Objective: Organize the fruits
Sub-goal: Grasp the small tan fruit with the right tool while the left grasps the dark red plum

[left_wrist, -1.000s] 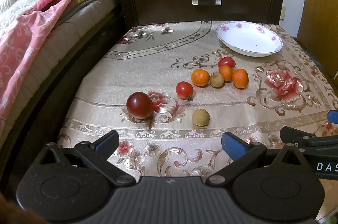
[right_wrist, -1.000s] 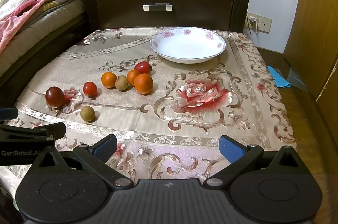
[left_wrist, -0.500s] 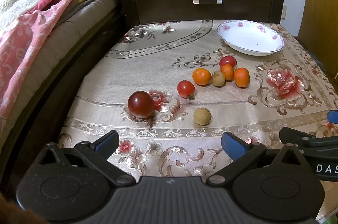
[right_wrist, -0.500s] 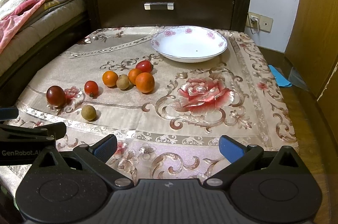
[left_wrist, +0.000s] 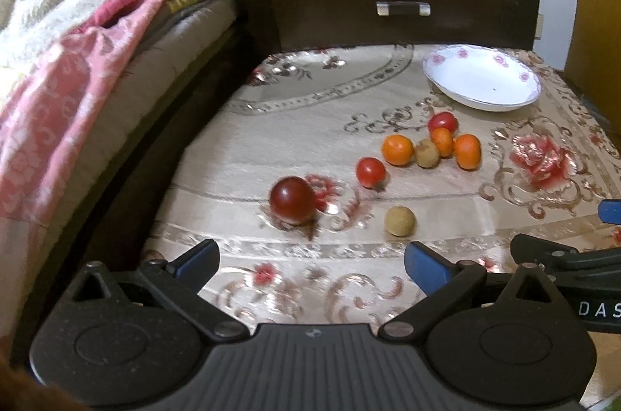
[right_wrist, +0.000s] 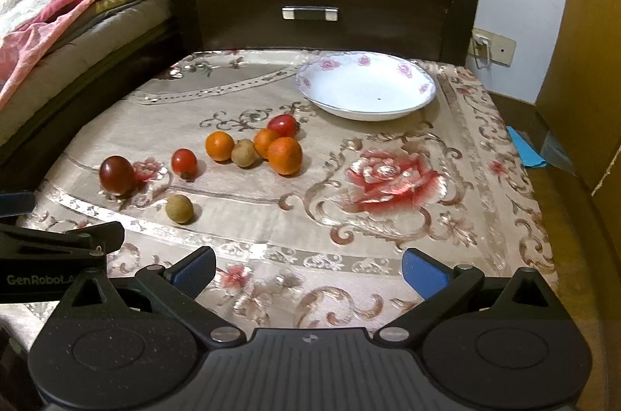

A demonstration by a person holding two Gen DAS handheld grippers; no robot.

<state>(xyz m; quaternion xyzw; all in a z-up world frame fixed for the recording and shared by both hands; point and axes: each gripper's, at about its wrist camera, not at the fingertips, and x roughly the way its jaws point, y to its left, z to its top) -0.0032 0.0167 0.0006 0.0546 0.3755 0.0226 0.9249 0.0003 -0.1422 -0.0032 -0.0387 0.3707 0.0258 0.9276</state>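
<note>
Several fruits lie loose on the floral tablecloth (left_wrist: 271, 139). A dark red tomato (left_wrist: 292, 199) (right_wrist: 117, 175) is nearest the left gripper. A small red tomato (left_wrist: 370, 172) (right_wrist: 184, 162) and a tan round fruit (left_wrist: 399, 221) (right_wrist: 179, 209) lie beside it. Further back is a cluster of oranges (left_wrist: 397, 150) (right_wrist: 284, 155), another tan fruit (right_wrist: 243, 152) and a red tomato (right_wrist: 283, 125). An empty white floral bowl (left_wrist: 481, 83) (right_wrist: 366, 85) sits at the back right. My left gripper (left_wrist: 310, 259) and right gripper (right_wrist: 308, 265) are both open and empty, low over the table's front edge.
A dark wooden drawer front (right_wrist: 326, 3) rises behind the table. A bed with piled blankets (left_wrist: 77, 34) runs along the left. A wooden cabinet (right_wrist: 582, 42) stands at the right, with a blue item (right_wrist: 524, 147) on the floor beside the table.
Both grippers have moved slightly forward toward the fruits. Their jaws stay open. No fruit has moved.
</note>
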